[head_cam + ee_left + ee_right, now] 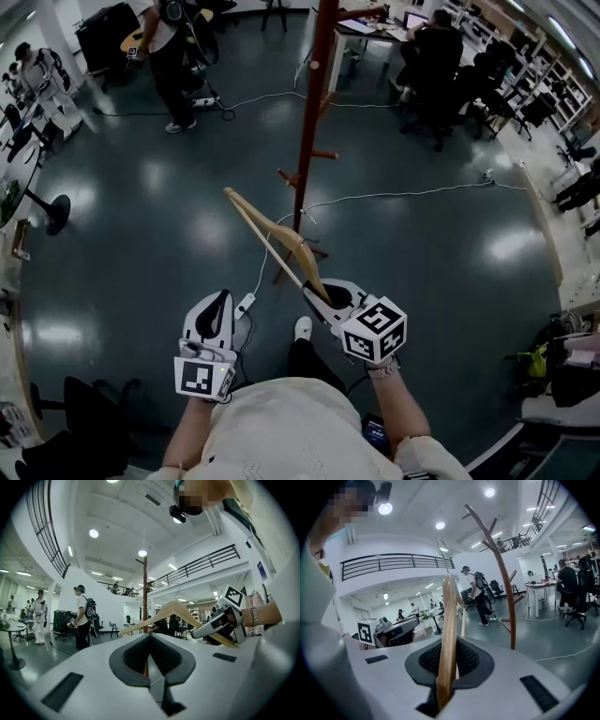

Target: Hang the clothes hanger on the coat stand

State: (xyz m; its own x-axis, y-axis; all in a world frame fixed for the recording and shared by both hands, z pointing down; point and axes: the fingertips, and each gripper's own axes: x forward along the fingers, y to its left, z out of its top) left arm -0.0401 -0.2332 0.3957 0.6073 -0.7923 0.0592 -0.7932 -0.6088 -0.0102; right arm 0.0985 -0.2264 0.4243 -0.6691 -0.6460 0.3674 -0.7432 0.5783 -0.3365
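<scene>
The wooden clothes hanger (272, 234) hangs in the air in front of me, slanting up to the left. My right gripper (321, 294) is shut on its lower right arm. In the right gripper view the hanger arm (448, 630) stands between the pads and its metal hook (444, 552) points up. The red-brown coat stand (313, 103) rises just beyond the hanger, with short pegs on its pole; its curved branches (499, 559) show to the right of the hanger. My left gripper (222, 298) is shut and empty, low at the left, apart from the hanger (176, 609).
A white cable (403, 194) runs across the dark floor to the stand's base, and a power strip (246, 304) lies near my feet. A person (173, 56) stands at the back left. Seated people and desks (441, 56) fill the back right. A round-base table (49, 212) stands at the left.
</scene>
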